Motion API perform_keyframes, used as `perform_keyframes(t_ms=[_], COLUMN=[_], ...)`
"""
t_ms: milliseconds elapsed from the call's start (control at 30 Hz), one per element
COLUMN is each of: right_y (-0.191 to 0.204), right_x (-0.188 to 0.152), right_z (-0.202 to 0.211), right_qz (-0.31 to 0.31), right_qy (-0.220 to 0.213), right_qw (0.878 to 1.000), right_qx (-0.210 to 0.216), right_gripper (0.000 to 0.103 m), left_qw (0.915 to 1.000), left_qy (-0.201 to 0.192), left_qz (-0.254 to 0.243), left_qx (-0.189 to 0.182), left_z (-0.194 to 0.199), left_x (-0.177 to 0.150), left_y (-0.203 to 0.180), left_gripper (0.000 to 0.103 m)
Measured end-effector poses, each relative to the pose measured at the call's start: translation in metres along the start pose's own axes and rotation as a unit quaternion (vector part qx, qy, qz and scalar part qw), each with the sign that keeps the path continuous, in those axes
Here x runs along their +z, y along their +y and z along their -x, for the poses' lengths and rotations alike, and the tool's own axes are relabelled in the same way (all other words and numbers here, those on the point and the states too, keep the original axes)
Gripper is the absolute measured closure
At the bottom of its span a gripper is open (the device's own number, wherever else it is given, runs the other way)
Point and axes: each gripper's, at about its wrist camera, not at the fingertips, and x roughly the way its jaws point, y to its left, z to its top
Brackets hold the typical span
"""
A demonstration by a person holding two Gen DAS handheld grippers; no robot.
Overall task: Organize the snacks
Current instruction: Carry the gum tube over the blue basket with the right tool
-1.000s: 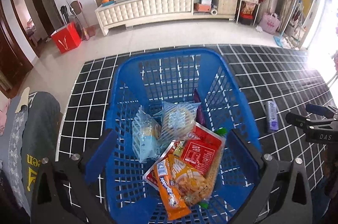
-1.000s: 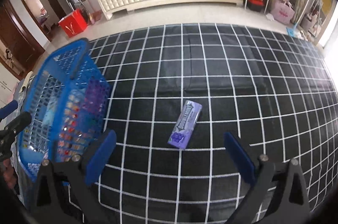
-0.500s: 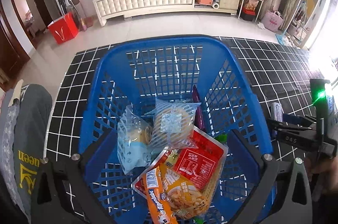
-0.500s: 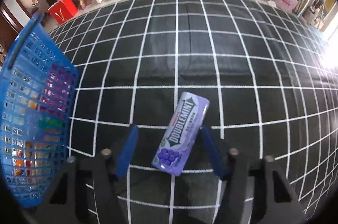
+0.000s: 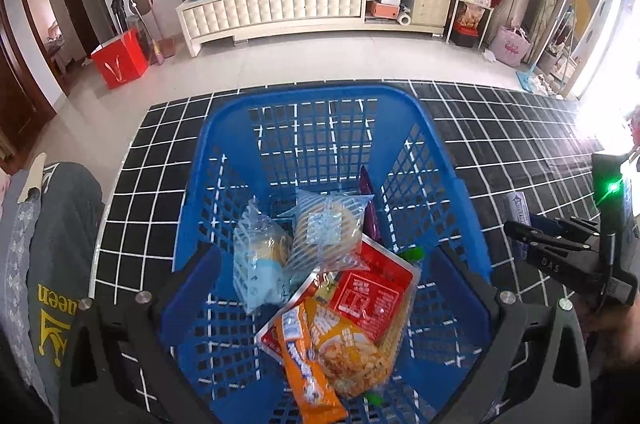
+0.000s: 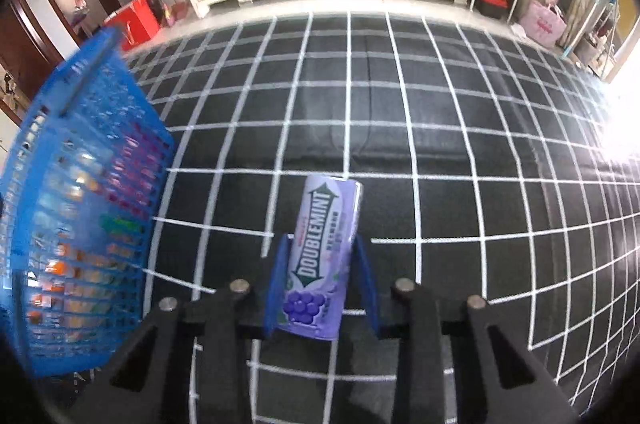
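Right gripper (image 6: 320, 288): both blue fingers pressed against the sides of one purple Doublemint gum pack (image 6: 320, 256), label up, long axis pointing away from the camera. Cannot tell whether the pack is touching the black white-gridded mat (image 6: 440, 144) or just above it.

Left gripper (image 5: 324, 288): fingers spread wide, nothing between them, hovering over the blue plastic lattice basket (image 5: 452, 176).

Basket sits on the mat, left of the gum pack and apart from it.

Basket contents, counted in the left wrist view (pile overlaps, so there may be more underneath):
- 2 clear striped bags of round pastries (image 5: 288, 244), side by side, touching
- 1 red flat packet (image 5: 374, 294)
- 1 orange noodle-print packet (image 5: 348, 352) lying on the red one
- 1 orange snack bar wrapper (image 5: 308, 376) nearest the camera
- 1 dark purple wrapper (image 5: 370, 212) standing against the right wall
- 1 green bit (image 5: 412, 255) by the red packet, too small to identify
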Motion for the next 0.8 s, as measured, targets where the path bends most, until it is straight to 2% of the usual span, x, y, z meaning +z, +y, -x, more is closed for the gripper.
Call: perform_keyframes(t_ms=[467,633,800], right_y=[0.057,0.082,0.103], right_x=[-0.007,-0.008,0.000], right_z=[0.131,0.158,0.164], right_qz=[0.043,0.062,0.080], right_qy=[-0.088,-0.111,-0.121], right_qw=[0.994,0.991,0.988], right_qx=[0.037,0.047,0.055], right_gripper=[0.065,0.065,0.065], left_qw=[0.9971,0.9955,0.9947], left_qy=[-0.076,-0.095,-0.101], left_qz=[-0.003,0.004,0.015], left_qx=[-0.006,0.000,0.004], left_z=[0.103,0.129,0.141], left_x=[-0.014,-0.024,-0.033], left_y=[0.017,0.035,0.056], left_gripper=[0.000,0.000,0.000])
